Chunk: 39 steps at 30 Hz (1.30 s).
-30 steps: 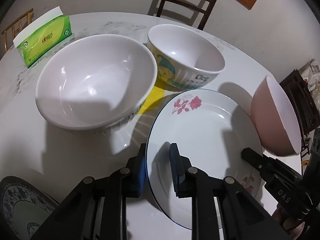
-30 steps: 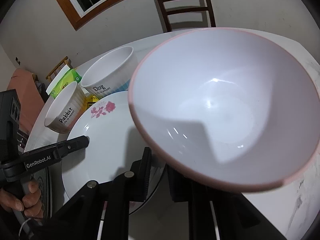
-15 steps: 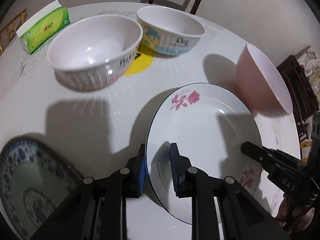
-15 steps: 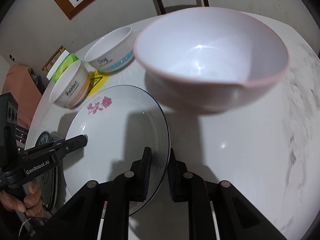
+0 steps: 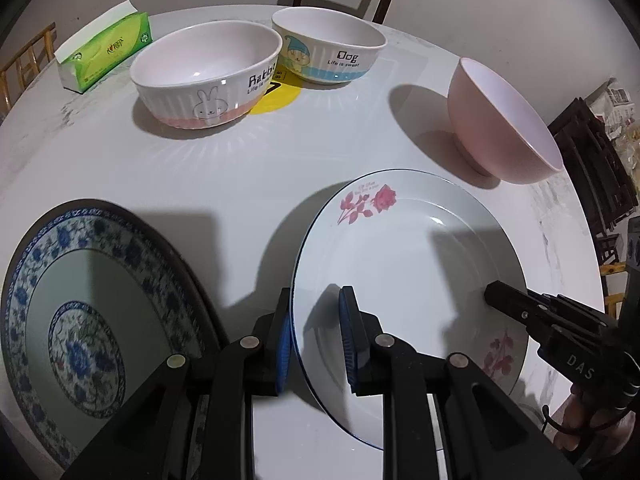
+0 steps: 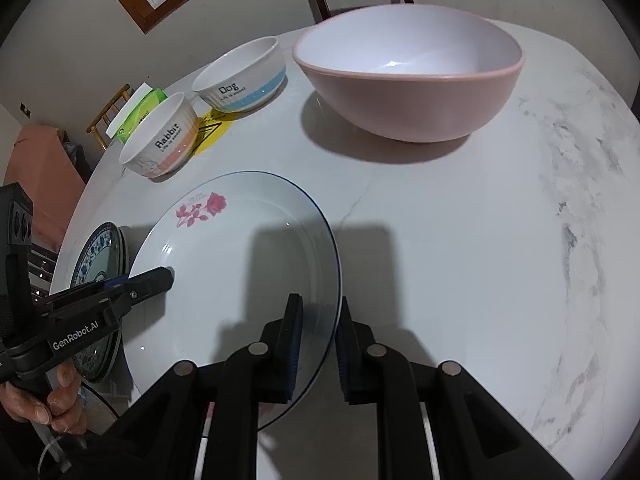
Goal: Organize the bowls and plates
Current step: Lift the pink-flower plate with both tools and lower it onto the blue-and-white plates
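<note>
While both grippers clamp opposite rims of the rose plate [image 5: 404, 276], left gripper [image 5: 314, 338], right gripper [image 6: 318, 346], blue-patterned plate [image 5: 80, 320] just beside, bare table [image 6: 460, 260] rightward

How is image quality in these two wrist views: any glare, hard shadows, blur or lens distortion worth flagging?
Left wrist view: sharp, strong fisheye bending with dark corners; a hard shadow falls across the rose plate and the table. Right wrist view: equally sharp and curved; small glare spot inside the pink bowl, blocky shadow over the plate.
</note>
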### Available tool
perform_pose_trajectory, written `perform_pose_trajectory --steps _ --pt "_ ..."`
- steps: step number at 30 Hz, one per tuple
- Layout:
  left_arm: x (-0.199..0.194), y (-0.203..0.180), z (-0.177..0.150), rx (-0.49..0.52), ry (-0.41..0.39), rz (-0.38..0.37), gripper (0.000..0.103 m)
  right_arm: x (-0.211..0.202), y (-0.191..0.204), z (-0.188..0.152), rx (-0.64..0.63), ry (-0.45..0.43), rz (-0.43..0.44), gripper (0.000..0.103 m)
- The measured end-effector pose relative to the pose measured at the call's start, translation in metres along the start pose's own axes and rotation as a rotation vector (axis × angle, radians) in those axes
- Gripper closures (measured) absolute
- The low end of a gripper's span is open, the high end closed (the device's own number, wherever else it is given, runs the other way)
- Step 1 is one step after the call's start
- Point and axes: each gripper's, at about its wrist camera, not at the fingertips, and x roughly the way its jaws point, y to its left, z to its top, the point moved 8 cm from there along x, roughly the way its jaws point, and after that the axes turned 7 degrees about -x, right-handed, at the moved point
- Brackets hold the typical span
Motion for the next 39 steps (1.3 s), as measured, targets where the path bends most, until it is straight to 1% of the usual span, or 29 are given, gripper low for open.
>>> perform_pose_trajectory --steps 5,12,21,28,39 --pt "-0.01 -0.005 -0.005 0.008 -0.02 -0.012 0.085 -0.01 0.004 0.001 -0.014 -0.025 -0.011 0.087" --pt "-0.024 -0.005 -0.003 0.012 -0.038 -0.021 0.085 -0.021 0.009 0.002 -0.026 -0.045 -0.018 0.087" --pt "-0.044 0.005 -0.002 -0.006 -0.069 -0.017 0.085 -0.031 0.027 0.007 -0.054 -0.071 -0.009 0.087" --pt "-0.065 0.028 -0.005 -0.034 -0.101 -0.004 0.085 -0.035 0.055 0.011 -0.092 -0.082 0.011 0.087" --pt "-0.093 0.085 -0.007 -0.107 -0.138 0.037 0.085 -0.025 0.113 0.015 -0.167 -0.07 0.06 0.087"
